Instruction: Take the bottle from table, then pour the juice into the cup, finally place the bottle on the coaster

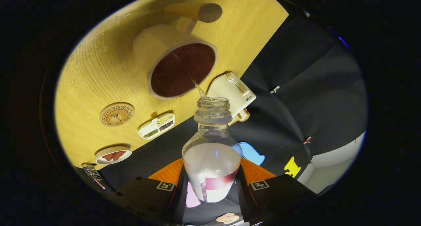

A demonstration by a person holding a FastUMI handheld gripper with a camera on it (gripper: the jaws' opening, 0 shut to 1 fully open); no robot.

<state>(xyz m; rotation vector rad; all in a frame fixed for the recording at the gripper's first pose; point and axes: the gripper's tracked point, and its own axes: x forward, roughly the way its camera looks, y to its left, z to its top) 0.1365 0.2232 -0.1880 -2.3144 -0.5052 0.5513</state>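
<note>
My gripper (212, 183) is shut on a clear glass bottle (212, 153), gripping its lower body between both fingers. The bottle is uncapped, tilted, and holds pale milky juice. A thin stream (198, 87) leaves its mouth toward the cream cup (179, 61), which stands on the wooden table beyond the bottle. The cup's inside looks dark reddish-brown. A round wooden coaster (116, 114) lies on the table beside the cup.
The yellow wooden table (98, 71) also carries a small white tray with divided fillings (157, 125), a white box-like device (232, 92) at the table's edge, a small round dish with a red pattern (113, 155) and a wooden cylinder (197, 11) behind the cup.
</note>
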